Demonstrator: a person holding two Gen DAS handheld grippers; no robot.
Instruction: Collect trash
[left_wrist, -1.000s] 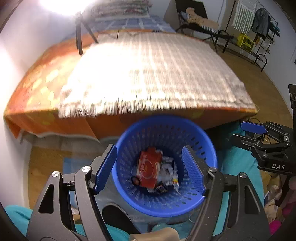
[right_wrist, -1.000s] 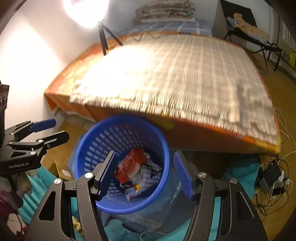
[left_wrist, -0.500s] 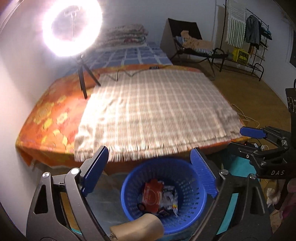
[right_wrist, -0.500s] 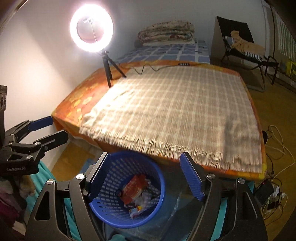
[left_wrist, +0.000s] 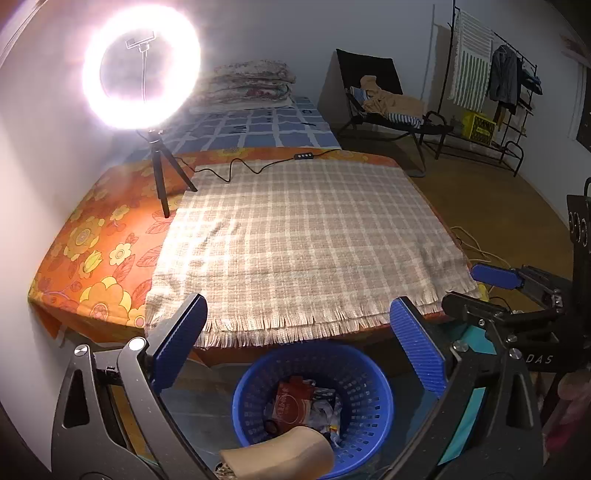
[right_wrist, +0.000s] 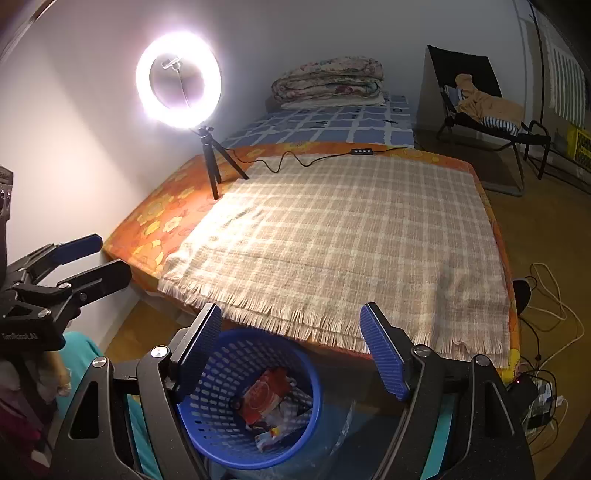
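A blue plastic basket (left_wrist: 369, 406) stands on the floor at the foot of the bed. Inside it lie a red wrapper (left_wrist: 288, 402) and crumpled silvery packets (left_wrist: 323, 408). My left gripper (left_wrist: 297, 306) hovers above the basket, its jaws opening wide with nothing between them. In the right wrist view the same basket (right_wrist: 218, 373) with the red wrapper (right_wrist: 264, 395) sits below my right gripper (right_wrist: 291, 310), which is open and holds nothing. Each gripper also shows from the side in the other's view: the right gripper (left_wrist: 476, 291) and the left gripper (right_wrist: 96, 258).
A plaid fringed blanket (left_wrist: 295, 240) covers the orange flowered bed (left_wrist: 96, 258). A lit ring light on a tripod (left_wrist: 159, 177) stands on it, cable trailing. Beyond are folded quilts (right_wrist: 328, 79), a folding chair (left_wrist: 384, 107) and a clothes rack (left_wrist: 495, 81). Cables (right_wrist: 546, 295) lie on the floor at the right.
Both grippers have risen and tilted up from the basket, so the bed and ring light fill the views. Both pairs of jaws stand wider than before. The trash stays in the basket.
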